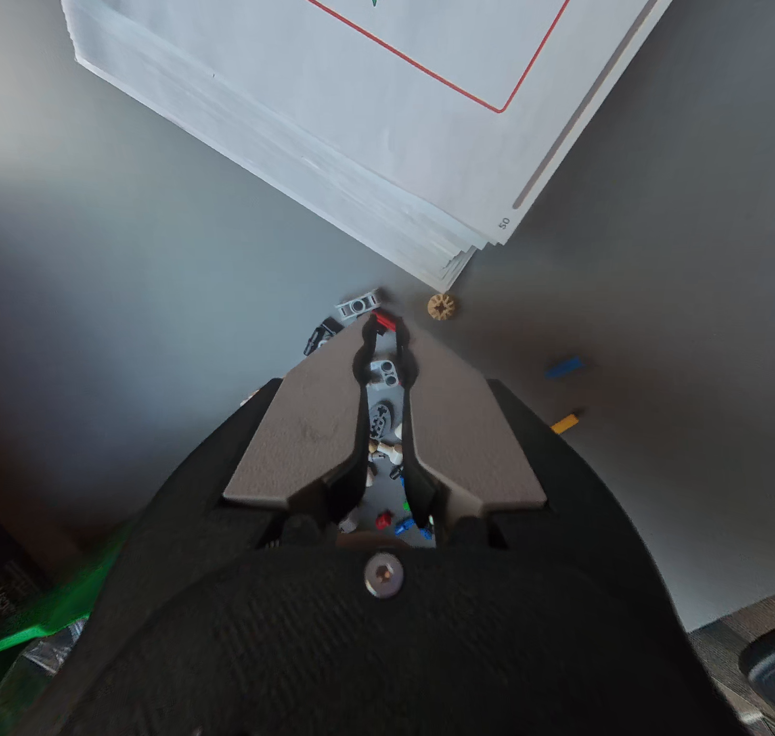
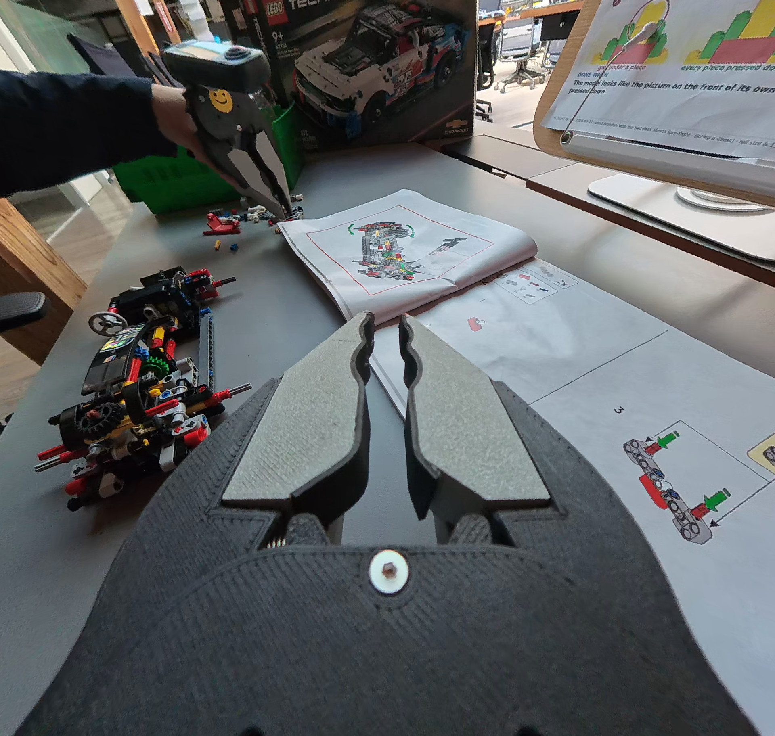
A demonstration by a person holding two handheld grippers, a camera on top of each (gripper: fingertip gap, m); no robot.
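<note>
My left gripper (image 1: 386, 324) points down at a grey table and its fingertips are closed on a small red piece (image 1: 386, 320). A light grey piece with holes (image 1: 356, 306), a black piece (image 1: 323, 332) and a tan gear (image 1: 442, 306) lie close around the tips. Another grey two-hole piece (image 1: 386, 372) shows between the fingers, lower down on the table. The right wrist view shows this gripper (image 2: 285, 210) with its tips down in a scatter of loose pieces (image 2: 235, 217). My right gripper (image 2: 386, 322) hovers over the open instruction booklet (image 2: 419, 254), jaws slightly apart with nothing between them.
A partly built model car (image 2: 142, 363) lies at the left. A green bin (image 2: 176, 179) and the set's box (image 2: 369, 53) stand at the back. A clipboard stand (image 2: 671, 66) is at the right. A blue piece (image 1: 564, 368) and a yellow piece (image 1: 565, 423) lie right of my left gripper. My hands' fingertips stand some 40 cm from each other.
</note>
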